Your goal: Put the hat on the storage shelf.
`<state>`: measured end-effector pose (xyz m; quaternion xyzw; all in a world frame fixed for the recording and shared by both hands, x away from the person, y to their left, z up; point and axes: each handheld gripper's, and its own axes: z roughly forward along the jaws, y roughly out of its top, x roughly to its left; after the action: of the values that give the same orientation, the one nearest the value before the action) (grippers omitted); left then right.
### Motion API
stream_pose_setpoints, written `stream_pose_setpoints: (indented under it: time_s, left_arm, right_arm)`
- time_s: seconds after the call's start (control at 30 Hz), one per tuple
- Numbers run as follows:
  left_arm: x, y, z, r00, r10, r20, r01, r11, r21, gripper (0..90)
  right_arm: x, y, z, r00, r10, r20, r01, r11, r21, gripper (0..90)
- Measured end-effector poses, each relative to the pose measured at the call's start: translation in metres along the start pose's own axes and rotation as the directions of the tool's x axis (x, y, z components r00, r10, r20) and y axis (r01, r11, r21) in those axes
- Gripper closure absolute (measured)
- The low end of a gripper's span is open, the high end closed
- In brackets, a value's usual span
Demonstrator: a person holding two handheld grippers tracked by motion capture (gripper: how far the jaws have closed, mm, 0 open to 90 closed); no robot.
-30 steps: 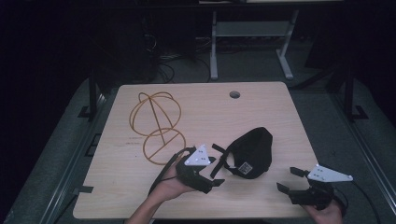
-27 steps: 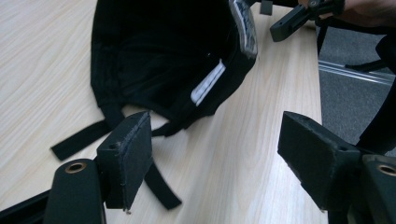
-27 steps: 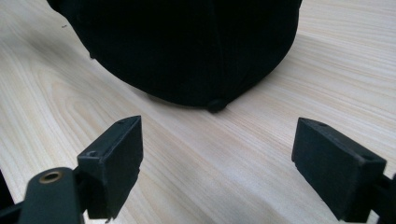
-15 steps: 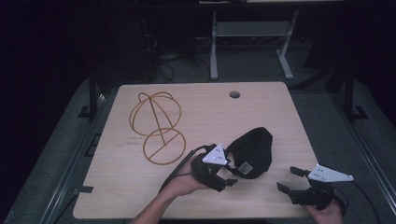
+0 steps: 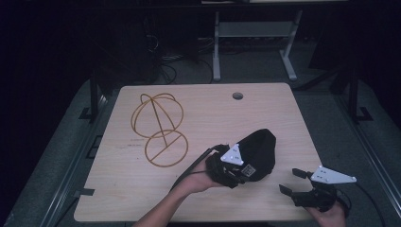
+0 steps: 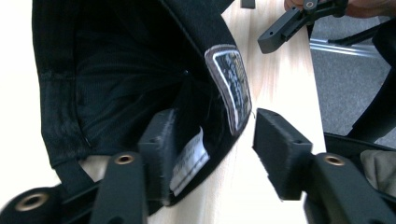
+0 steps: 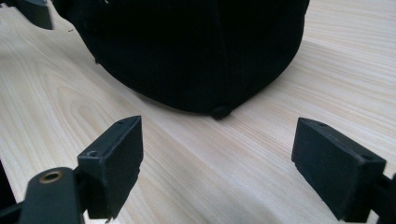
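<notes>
Black cap point(image 5: 257, 153) lies on worktop point(image 5: 208, 123), front-right area. L gripper point(image 6: 210, 140): jaws open, set astride cap's rim, one jaw inside by the white label, other outside; not clamped. R gripper point(image 5: 295, 182): jaws wide open, empty, near cap, pointing at crown. Wire stand point(image 5: 158, 127) well apart, left.

The wooden table point(image 5: 208, 113) occupies the centre of the frame. A black cap point(image 5: 259, 151) lies right of centre. The left gripper point(image 5: 231, 169) sits at the cap's lower left edge, touching it. The right gripper point(image 5: 295, 182), at the lower right, has its jaws apart, clear of the cap. A gold wire stand point(image 5: 158, 127) lies at centre left.
</notes>
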<state>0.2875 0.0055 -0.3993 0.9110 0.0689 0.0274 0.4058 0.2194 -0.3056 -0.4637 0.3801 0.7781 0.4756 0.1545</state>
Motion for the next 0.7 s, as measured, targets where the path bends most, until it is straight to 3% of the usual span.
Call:
stream_pose_setpoints:
  time_s: [0.03,0.3,0.47,0.7]
  left_arm:
    - [0.000,0.001,0.001,0.9999,0.013,0.000,-0.013,0.9999,0.001,59.5]
    - [-0.003,0.010,0.002,0.9973,0.070,0.023,-0.070,0.9974,0.015,75.5]
    - [-0.002,0.019,-0.004,0.9954,0.091,0.030,-0.091,0.9958,0.006,80.7]
    - [0.003,0.034,-0.020,0.9956,0.081,0.047,-0.079,0.9957,-0.047,81.4]
  right_arm:
    - [0.000,0.000,0.000,1.0000,0.000,-0.002,0.000,1.000,-0.001,16.2]
    - [0.003,0.002,0.003,0.9999,-0.005,-0.012,0.005,1.000,-0.002,16.4]
    - [0.003,0.004,0.003,0.9998,0.000,-0.019,-0.001,1.000,-0.019,16.5]
    - [0.007,0.013,0.004,0.9989,-0.010,-0.045,0.007,0.998,-0.062,19.6]
